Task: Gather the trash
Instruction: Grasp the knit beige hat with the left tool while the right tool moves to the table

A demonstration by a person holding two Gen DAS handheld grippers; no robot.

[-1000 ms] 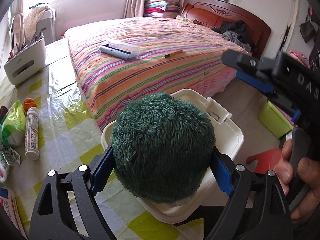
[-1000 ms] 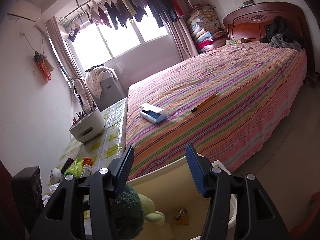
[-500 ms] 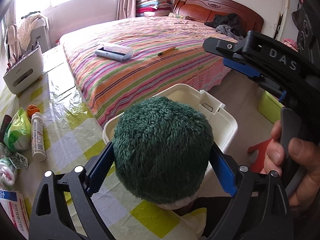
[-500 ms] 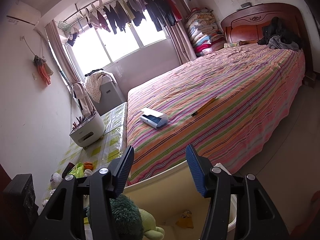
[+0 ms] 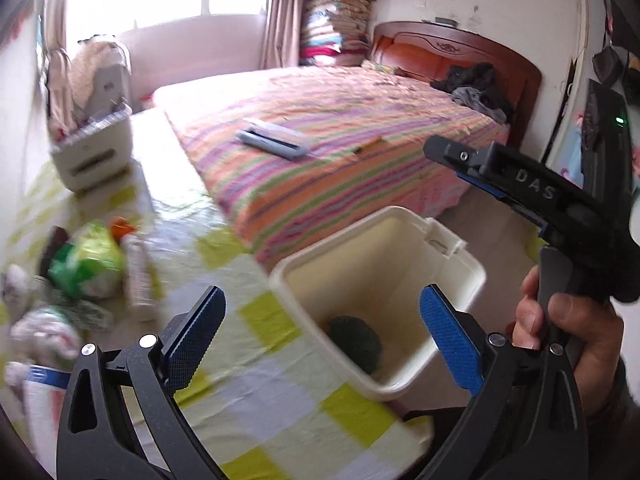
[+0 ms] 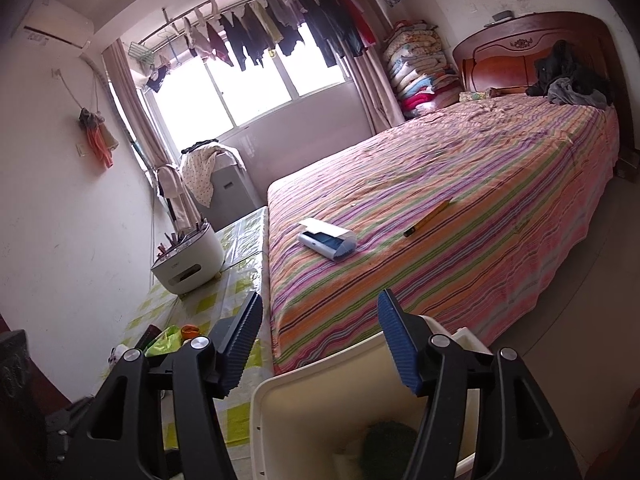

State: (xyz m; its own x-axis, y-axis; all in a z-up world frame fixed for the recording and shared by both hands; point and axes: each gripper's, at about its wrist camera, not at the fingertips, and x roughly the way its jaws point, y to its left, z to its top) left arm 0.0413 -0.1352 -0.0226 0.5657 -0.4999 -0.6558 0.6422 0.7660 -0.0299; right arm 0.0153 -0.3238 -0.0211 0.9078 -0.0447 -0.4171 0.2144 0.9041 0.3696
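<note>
Trash remains on our left: a green packet, a white tube and crumpled wrappers lie in a blurred cluster on the checked tablecloth, well to the left of the cream bin at the table's near corner. The green plush ball now sits at the bottom of that bin, below and between the blue pads of our left gripper. Its jaws have just been opening and stand wide, with nothing pressed between them.

Our right gripper hovers over the bin's far rim with its jaws half apart; they have just been opening a little and hold nothing. In the left wrist view we see it at the right edge, a hand around its handle.

We judge the drop finished and the next pick to be from the cluster. The left gripper is the nearer one, since the pile lies on its side while the bin stands between the pile and the right gripper. The tube's long axis runs roughly away from us, so the left jaws would probably close across it without much turning of the wrist.
</note>
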